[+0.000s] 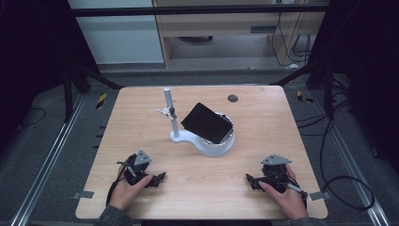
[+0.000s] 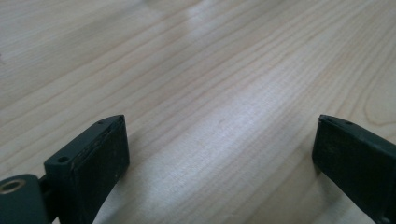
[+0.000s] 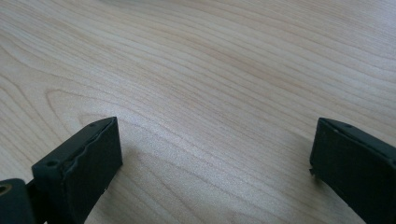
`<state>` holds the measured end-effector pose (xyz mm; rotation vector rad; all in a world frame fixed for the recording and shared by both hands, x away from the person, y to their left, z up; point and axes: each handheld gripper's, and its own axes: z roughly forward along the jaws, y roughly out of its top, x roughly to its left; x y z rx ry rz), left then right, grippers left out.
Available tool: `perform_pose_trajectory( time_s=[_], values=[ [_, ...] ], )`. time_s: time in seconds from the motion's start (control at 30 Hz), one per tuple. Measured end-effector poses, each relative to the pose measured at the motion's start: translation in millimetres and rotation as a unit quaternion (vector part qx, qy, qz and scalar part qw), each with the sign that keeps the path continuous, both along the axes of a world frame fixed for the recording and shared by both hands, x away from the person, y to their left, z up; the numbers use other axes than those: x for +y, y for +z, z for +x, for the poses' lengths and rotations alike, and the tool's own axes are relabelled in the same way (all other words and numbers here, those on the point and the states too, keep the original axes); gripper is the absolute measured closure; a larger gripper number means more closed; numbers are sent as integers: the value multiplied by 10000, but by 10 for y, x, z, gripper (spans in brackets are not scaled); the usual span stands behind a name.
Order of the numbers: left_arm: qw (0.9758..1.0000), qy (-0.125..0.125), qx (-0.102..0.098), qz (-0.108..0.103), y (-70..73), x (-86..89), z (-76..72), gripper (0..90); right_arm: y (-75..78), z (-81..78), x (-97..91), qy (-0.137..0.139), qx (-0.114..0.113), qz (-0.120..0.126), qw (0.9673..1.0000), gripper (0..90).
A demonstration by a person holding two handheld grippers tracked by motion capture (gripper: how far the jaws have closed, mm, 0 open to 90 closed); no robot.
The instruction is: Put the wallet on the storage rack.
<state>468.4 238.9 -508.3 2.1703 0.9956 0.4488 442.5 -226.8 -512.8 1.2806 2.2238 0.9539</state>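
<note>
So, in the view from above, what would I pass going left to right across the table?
Left tool → white post with a clip → black tablet leaning on the round white stand → right tool. Both tools sit near the front edge, jaws open and holding nothing.
</note>
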Motion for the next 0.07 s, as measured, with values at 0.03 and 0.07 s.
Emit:
perform_pose_trajectory(
  time_s=[0.03, 0.07],
  values=[
    [10000, 11, -2, -15, -2, 4, 6, 34, 1, -3, -1, 0, 4, -7, 10000, 24],
    [10000, 17, 1, -17, -2, 8, 10, 33, 1, -6, 0, -5, 6, -6, 10000, 24]
  ],
)
